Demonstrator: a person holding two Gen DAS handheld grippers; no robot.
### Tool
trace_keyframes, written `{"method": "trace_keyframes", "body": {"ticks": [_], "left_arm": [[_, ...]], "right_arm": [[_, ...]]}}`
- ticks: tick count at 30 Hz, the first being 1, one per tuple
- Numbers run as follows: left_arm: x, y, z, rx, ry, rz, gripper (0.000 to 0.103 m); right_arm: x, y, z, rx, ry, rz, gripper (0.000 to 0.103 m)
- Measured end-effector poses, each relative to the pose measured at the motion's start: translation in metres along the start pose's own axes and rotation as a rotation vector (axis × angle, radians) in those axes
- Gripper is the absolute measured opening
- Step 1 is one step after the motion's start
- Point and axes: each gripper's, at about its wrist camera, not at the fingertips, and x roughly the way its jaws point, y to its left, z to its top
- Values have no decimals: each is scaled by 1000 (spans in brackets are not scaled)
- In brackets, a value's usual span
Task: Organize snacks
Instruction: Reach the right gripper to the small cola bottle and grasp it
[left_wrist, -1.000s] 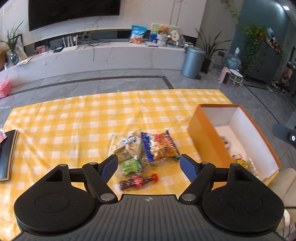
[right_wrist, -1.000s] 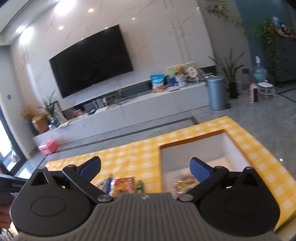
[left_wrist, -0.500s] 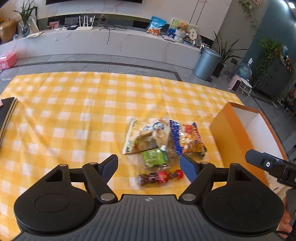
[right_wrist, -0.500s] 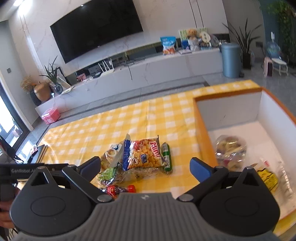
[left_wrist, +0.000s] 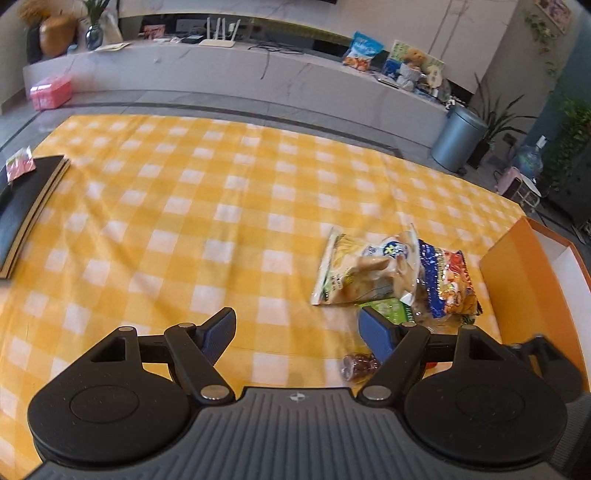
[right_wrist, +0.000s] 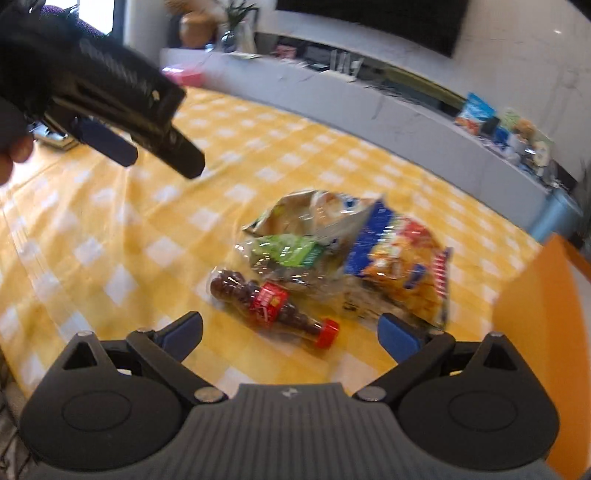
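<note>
A: A living room, a long white TV bench at the back, and a yellow-checked cloth (left_wrist: 192, 221) spread over the surface in front.

B: And the snacks?

A: Heaped together on the cloth, just beside the orange box (right_wrist: 535, 314). A pale bread bag (left_wrist: 364, 273), a blue-and-red chip bag (right_wrist: 399, 262) overlapping it, a green packet (right_wrist: 286, 249) in clear wrap, and nearest of all a small cola-bottle candy (right_wrist: 273, 306) with a red cap.

B: What has changed in the last second?

A: The right gripper (right_wrist: 291, 332) has swung off the box and dropped toward the pile — the bottle candy now lies just ahead of its fingertips. Its jaws have just been closing a little, yet they stand wide, with nothing pressed between them.

B: The other one?

A: The left gripper (left_wrist: 297, 325) has come lower too, but the pile has slid to its right; only bare cloth sits between its spread fingers, empty.

B: So the right hand takes this one?

A: Likely — the bottle candy looks the next pick, then a short carry to the box.
</note>
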Motion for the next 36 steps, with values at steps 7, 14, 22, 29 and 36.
{"method": "trace_keyframes", "body": {"ticks": [7, 14, 22, 29, 36], "left_arm": [[2, -1, -1, 2, 3, 3, 89], [5, 1, -3, -15, 26, -4, 89], [6, -2, -4, 2, 45, -4, 89], [6, 8, -2, -53, 65, -79, 89], [4, 13, -1, -102, 67, -121, 89]], "right_arm": [[34, -11, 4, 46, 47, 47, 74], [23, -15, -7, 54, 75, 67, 33], [13, -10, -11, 143, 117, 173, 39], [26, 5, -2, 102, 87, 187, 71], [39, 5, 7, 130, 49, 131, 71]]}}
